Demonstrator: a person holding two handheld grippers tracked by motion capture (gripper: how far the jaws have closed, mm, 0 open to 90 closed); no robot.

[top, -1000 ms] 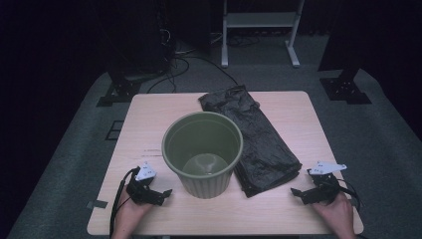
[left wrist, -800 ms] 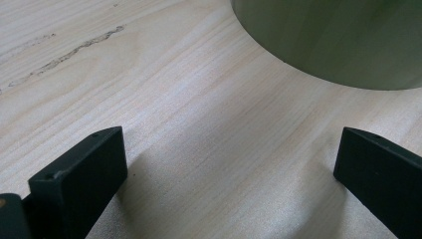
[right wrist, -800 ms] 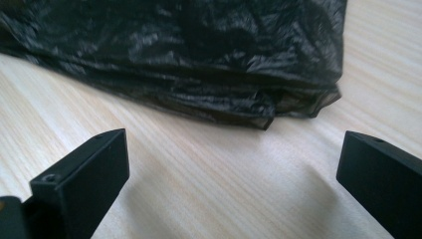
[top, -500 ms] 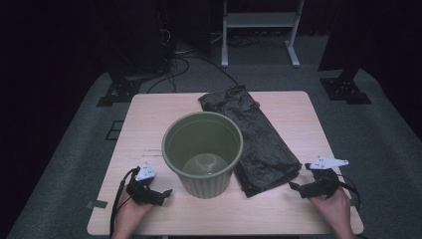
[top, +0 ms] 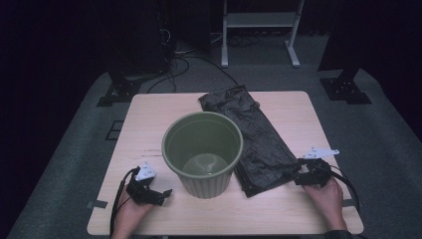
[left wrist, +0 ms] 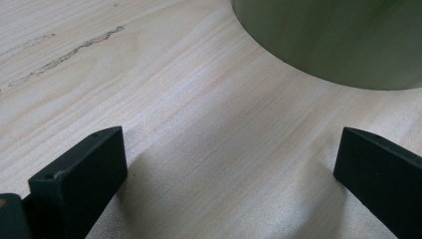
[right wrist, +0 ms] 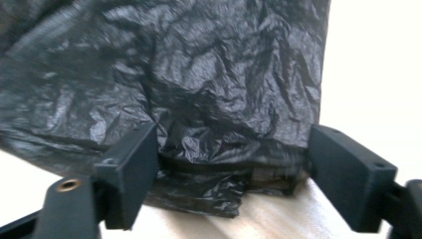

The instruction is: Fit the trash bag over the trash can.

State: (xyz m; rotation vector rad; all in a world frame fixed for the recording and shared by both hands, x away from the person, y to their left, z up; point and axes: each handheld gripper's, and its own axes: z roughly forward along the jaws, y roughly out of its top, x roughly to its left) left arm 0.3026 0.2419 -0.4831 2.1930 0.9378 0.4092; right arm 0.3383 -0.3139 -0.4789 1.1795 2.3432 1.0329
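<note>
Both of the person's forearms come in low from the near edge of the table [top: 149,107], each hand wrapped around 1 tool. The left hand [top: 130,211] rests on the wood at the near left corner, its left tool [top: 166,193] lying almost flat and pointing across toward the base of the green bucket [top: 203,149]. In the left gripper view its 2 black jaws stand wide apart over bare wood with nothing between them, and the bucket's ribbed wall sits just ahead, not touched.

The right hand [top: 326,199] lies at the near right, wrist low, with the right tool [top: 297,179] aimed left at the near corner of the black plastic bag [top: 259,139]. In the right gripper view the bag's crumpled, folded edge lies between the 2 jaws; they have just been closing and are partly drawn in around it, though whether the pads already press on the plastic I cannot tell.

Counted up: 1 bucket, upright and empty in the middle of the table; 1 bag, folded flat beside it on the right and running toward the far edge; 2 tools, 2 hands.
</note>
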